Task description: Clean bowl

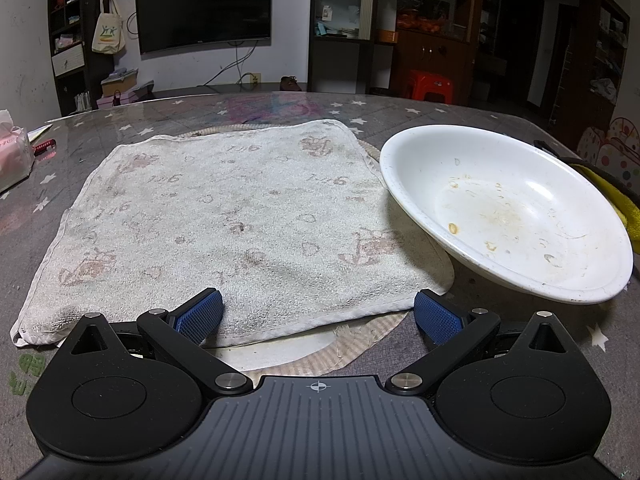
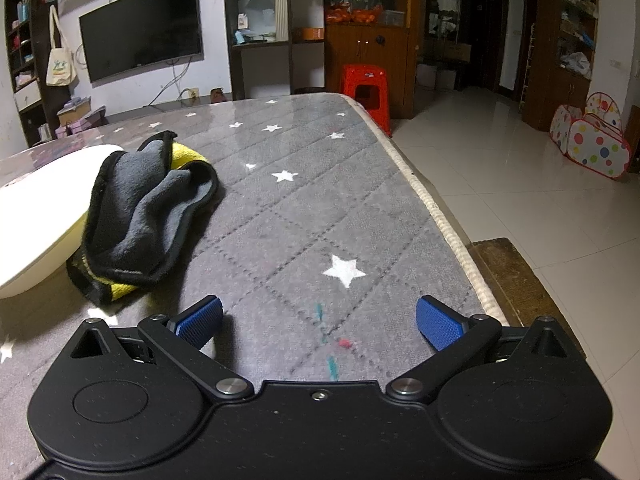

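Observation:
A white shallow bowl (image 1: 508,212) with brown food smears sits tilted at the right of the left wrist view; its rim also shows at the left of the right wrist view (image 2: 44,208). A grey and yellow cloth (image 2: 140,216) lies crumpled against the bowl's right side, with a yellow edge showing in the left wrist view (image 1: 616,200). My left gripper (image 1: 318,314) is open and empty over the near edge of a stained white towel (image 1: 224,220). My right gripper (image 2: 320,320) is open and empty above bare table, right of the cloth.
The table (image 2: 320,200) has a grey quilted cover with white stars; its right edge (image 2: 440,216) drops to a tiled floor. A pink tissue pack (image 1: 12,152) lies at the far left. A red stool (image 2: 366,88) stands beyond the table.

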The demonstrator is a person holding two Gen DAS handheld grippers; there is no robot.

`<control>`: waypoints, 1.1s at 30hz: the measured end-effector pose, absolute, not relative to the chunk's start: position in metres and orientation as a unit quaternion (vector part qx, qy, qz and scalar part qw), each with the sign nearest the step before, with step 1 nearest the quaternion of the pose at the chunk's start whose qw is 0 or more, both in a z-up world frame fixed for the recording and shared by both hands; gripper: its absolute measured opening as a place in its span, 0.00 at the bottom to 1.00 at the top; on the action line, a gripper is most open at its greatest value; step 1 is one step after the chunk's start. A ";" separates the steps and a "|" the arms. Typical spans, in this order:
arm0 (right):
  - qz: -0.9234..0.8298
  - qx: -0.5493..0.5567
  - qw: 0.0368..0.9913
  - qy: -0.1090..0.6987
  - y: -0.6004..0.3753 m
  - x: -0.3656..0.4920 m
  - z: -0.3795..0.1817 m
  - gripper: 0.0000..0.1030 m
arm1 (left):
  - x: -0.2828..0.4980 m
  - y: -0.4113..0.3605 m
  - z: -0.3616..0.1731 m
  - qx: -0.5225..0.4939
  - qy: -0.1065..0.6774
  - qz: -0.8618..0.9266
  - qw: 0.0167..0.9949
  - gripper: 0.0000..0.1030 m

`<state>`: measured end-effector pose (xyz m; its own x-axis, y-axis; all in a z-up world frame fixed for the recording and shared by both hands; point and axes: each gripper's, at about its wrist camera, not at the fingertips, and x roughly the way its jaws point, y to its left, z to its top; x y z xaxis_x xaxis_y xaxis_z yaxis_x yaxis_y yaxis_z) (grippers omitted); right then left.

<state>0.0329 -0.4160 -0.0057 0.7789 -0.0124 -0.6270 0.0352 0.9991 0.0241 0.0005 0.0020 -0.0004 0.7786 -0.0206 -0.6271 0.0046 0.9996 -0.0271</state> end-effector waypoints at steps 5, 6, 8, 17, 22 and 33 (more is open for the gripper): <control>-0.010 0.016 0.943 0.331 -0.418 0.031 -0.006 1.00 | 0.001 0.002 0.000 -0.012 0.333 -0.007 0.943 1.00; -0.010 0.016 0.944 0.331 -0.419 0.031 -0.007 1.00 | 0.001 0.002 0.000 -0.012 0.333 -0.007 0.943 1.00; -0.009 0.017 0.944 0.330 -0.420 0.031 -0.007 1.00 | 0.000 0.002 0.000 -0.012 0.333 -0.007 0.943 1.00; -0.010 0.016 0.944 0.330 -0.419 0.030 -0.007 1.00 | 0.001 0.002 0.000 -0.012 0.333 -0.007 0.943 1.00; -0.010 0.015 0.944 0.330 -0.418 0.030 -0.007 1.00 | 0.001 0.002 0.000 -0.012 0.333 -0.007 0.943 1.00; -0.011 0.012 0.944 0.329 -0.414 0.031 -0.007 1.00 | 0.001 0.002 0.000 -0.012 0.333 -0.007 0.943 1.00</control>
<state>0.0308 -0.4135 -0.0072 0.7833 -0.0129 -0.6215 0.0282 0.9995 0.0148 0.0006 0.0024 -0.0003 0.7787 -0.0211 -0.6271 0.0047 0.9996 -0.0278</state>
